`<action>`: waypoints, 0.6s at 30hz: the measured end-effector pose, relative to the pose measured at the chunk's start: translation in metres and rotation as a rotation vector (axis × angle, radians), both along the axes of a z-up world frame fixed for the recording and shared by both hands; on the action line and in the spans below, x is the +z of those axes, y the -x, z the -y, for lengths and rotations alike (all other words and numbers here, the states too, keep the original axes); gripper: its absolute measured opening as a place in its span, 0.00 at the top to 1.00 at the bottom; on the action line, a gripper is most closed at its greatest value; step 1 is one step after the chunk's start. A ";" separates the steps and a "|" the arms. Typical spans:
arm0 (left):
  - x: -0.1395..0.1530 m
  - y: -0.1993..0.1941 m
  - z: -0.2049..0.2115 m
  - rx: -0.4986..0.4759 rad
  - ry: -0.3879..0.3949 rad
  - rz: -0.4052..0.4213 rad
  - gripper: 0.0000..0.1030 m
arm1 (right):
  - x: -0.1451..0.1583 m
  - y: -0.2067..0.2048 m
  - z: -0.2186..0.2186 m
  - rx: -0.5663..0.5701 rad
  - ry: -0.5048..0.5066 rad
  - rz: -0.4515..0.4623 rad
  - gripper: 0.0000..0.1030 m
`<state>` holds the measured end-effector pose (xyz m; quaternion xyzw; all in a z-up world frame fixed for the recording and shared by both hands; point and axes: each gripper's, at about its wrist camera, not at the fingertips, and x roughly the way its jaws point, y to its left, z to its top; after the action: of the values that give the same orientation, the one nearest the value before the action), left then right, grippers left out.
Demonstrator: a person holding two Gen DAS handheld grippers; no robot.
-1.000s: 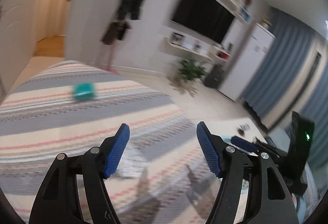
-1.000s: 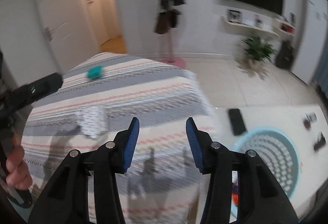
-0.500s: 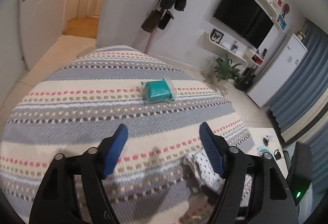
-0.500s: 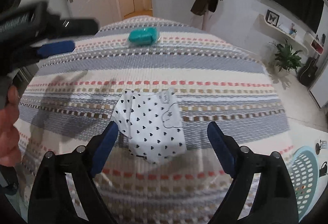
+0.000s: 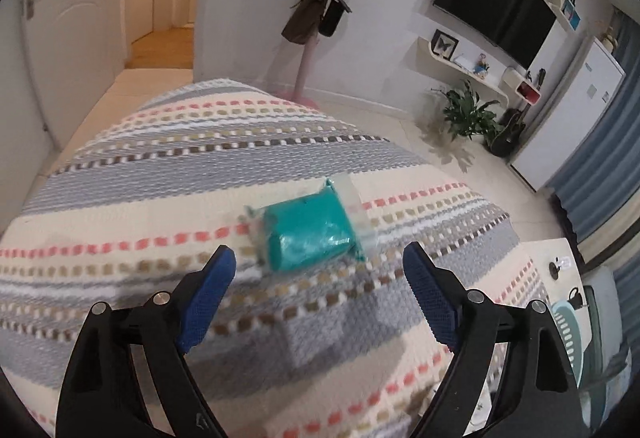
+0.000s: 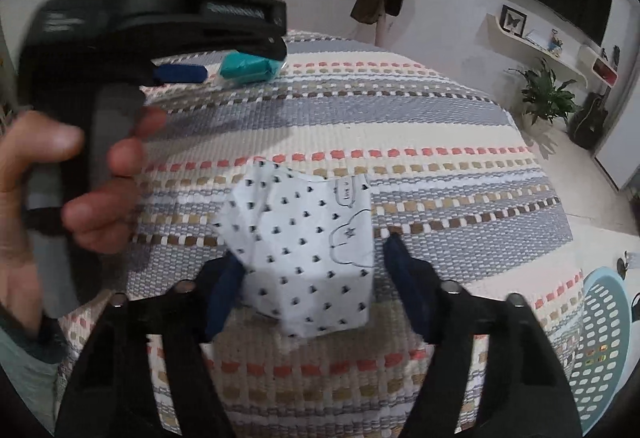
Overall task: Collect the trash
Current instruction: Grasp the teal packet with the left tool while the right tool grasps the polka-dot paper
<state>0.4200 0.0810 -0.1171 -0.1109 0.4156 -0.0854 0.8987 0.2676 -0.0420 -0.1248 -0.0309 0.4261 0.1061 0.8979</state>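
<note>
Trash lies on the striped bedspread (image 5: 168,173): our left gripper (image 5: 318,280), fingers apart, hovers just short of the teal packet (image 5: 310,232), while our right gripper (image 6: 310,272), fingers spread, straddles the white patterned wrapper (image 6: 308,250) without clamping it.

Both hand-held grippers moved closer: left (image 5: 318,280) toward teal packet (image 5: 310,236), right (image 6: 310,288) straddling dotted wrapper (image 6: 304,254)

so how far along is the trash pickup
Nothing looks collected yet. The left gripper is open just short of the teal packet on the striped blanket; the right gripper is open around the spotted paper, not closed on it. Both pieces still need grabbing and dropping into the basket.
</note>
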 end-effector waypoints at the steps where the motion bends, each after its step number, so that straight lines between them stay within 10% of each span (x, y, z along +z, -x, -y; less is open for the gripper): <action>1: -0.002 -0.004 0.001 0.004 0.006 -0.006 0.19 | 0.001 0.000 0.002 -0.009 -0.013 0.004 0.49; 10: -0.003 -0.006 0.007 0.006 -0.060 0.020 0.54 | 0.006 0.000 0.017 -0.033 -0.092 0.022 0.72; 18: 0.008 0.014 0.003 -0.030 0.023 0.094 0.59 | 0.012 0.006 0.030 -0.038 -0.156 0.046 0.88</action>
<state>0.4064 0.0778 -0.1094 -0.1110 0.3733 -0.1089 0.9146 0.2613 -0.0718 -0.1133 0.0447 0.3963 0.1213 0.9090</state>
